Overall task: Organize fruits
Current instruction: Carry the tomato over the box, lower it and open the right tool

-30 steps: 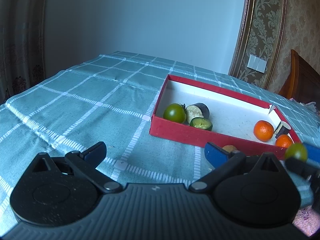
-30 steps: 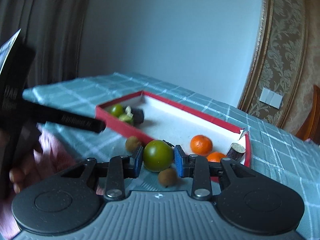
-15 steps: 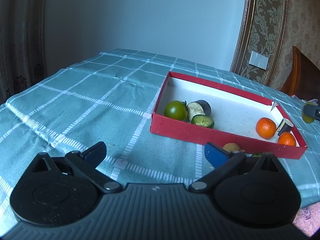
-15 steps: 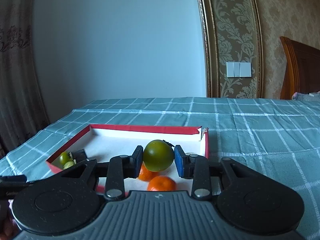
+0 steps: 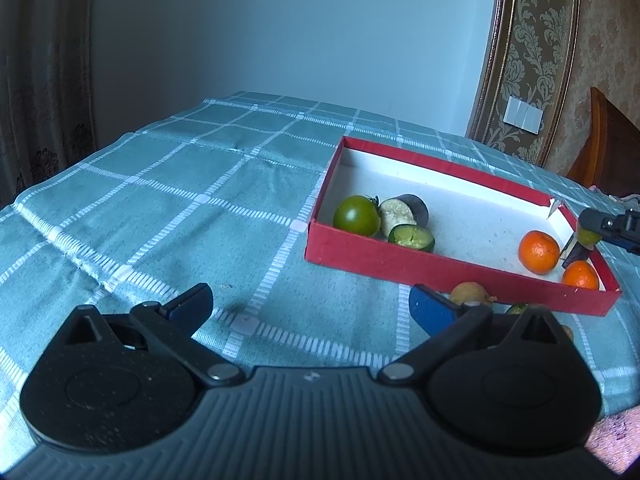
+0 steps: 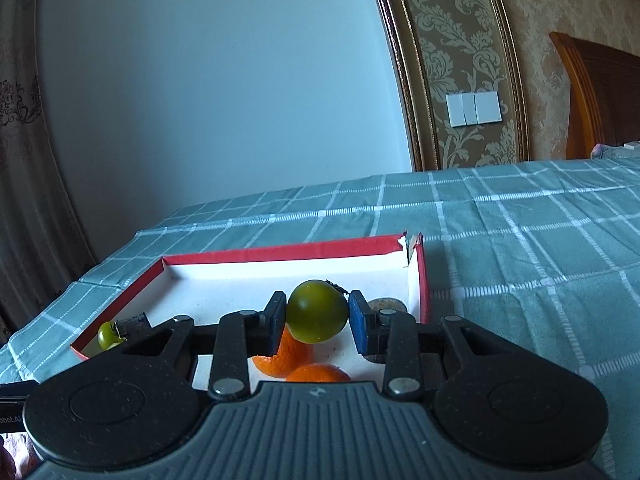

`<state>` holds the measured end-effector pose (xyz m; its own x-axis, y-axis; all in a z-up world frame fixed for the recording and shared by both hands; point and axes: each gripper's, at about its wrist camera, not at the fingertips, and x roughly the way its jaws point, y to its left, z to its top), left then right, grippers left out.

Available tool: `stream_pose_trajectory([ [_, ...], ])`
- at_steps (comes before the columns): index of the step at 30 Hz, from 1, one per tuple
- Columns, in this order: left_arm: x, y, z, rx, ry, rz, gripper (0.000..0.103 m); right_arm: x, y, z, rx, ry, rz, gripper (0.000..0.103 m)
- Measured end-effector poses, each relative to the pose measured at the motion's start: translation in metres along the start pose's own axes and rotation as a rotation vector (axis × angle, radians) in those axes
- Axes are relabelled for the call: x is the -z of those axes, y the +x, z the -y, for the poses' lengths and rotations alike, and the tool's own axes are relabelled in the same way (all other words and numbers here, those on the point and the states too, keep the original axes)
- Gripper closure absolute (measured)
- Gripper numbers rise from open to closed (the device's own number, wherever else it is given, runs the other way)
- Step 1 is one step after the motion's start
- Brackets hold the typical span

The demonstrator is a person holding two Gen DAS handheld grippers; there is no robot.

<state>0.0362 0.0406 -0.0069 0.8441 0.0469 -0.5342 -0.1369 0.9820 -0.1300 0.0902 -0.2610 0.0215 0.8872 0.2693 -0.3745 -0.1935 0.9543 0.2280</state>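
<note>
A: What is the right gripper [image 6: 317, 322] carrying?

B: Its jaws are pinching a green tomato [image 6: 317, 311] between the blue pads, right at the centre of the right wrist view. The fruit is hanging over the red box [image 6: 280, 254], above the two oranges [image 6: 290, 354] showing just below it in the frame.

A: And in the left wrist view?

B: The same gripper is poking in at the right edge, over the box's corner at the right end, with the tomato directly above the dark cut piece [image 5: 576, 254] there. The left gripper [image 5: 310, 306] is idling low in the frame, jaws spread wide and gripping nothing, over the checked tabletop [image 5: 180, 208].

A: So how should the drop go?

B: I'd judge that corner is getting crowded. Letting go from this height is risking a bounce off an orange or a roll across the white floor. Better to be lowering the fruit into a bare patch, toward the middle of the frame, until it is nearly resting, then easing the pads apart slowly.

A: Should it join the other green one?

B: Possibly. Another green tomato [image 5: 357, 215] is sitting at the box's left end beside the cut eggplant [image 5: 404, 212] and the green slice [image 5: 412, 238], so grouping by kind is arguing for that end. A brownish fruit [image 5: 468, 292] is waiting outside the near wall.
</note>
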Motion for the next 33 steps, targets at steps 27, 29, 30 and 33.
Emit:
stream_pose_trajectory([
  [27,0.000,0.001,-0.001,-0.016,-0.007,-0.008,0.000,0.005,-0.003,0.009,0.051,0.014,0.047,0.022],
  [29,-0.001,0.001,-0.001,-0.014,-0.008,-0.008,0.000,0.001,-0.008,0.012,0.042,0.038,0.062,0.022],
  [30,-0.001,0.001,-0.002,-0.012,-0.009,-0.008,0.000,-0.001,-0.011,0.012,0.037,0.049,0.066,0.022],
  [33,0.000,0.000,-0.002,-0.008,-0.011,-0.005,0.000,-0.007,-0.028,0.011,0.010,0.070,0.083,0.022],
])
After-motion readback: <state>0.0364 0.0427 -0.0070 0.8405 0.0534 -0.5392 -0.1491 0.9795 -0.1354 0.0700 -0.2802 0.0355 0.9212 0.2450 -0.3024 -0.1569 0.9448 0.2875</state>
